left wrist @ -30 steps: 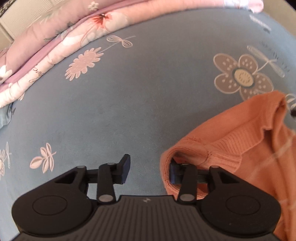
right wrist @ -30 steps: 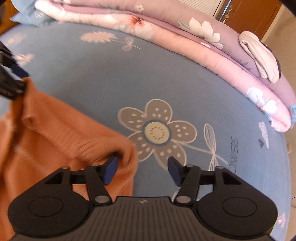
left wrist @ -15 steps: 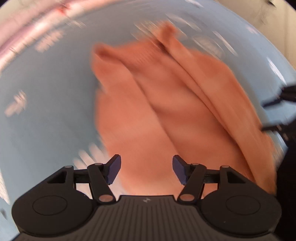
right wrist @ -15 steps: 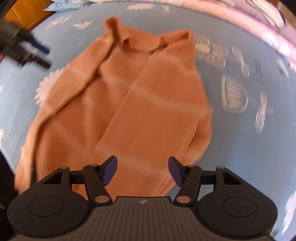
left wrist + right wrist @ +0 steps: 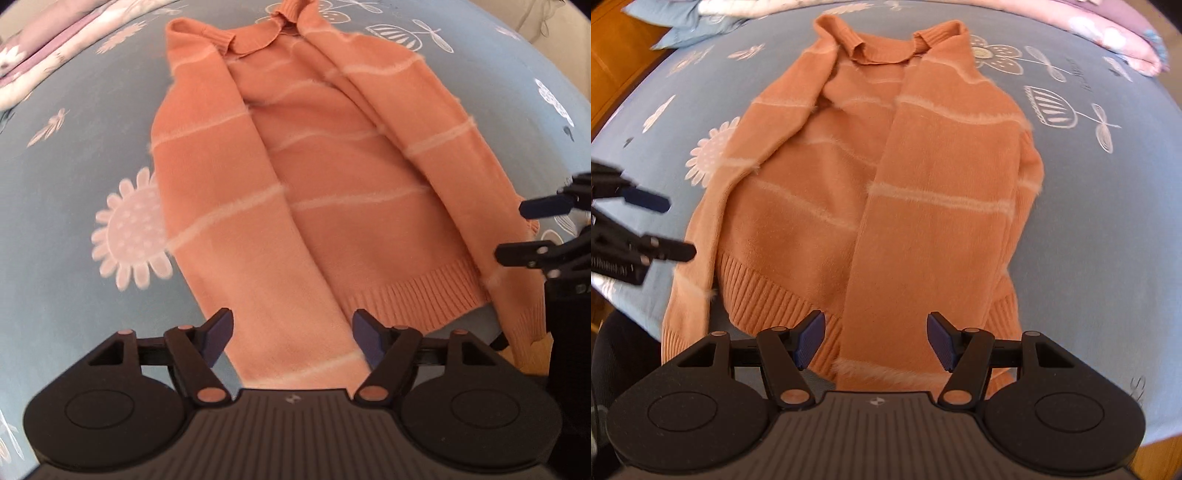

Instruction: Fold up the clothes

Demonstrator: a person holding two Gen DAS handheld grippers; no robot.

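Right view alone shows blue pillow (image 5: 690,27) — beyond sweater (image 5: 886,177).

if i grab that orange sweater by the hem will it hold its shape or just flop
The orange sweater will likely flop: it is a soft knit with sleeves draped loosely over the body. The fuzzy surface probably grips the pads well. It looks light, so a push may bunch it on the bedsheet.

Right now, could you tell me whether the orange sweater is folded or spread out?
Partly folded: the orange sweater lies flat on the bedsheet with both sleeves laid lengthwise over its body.
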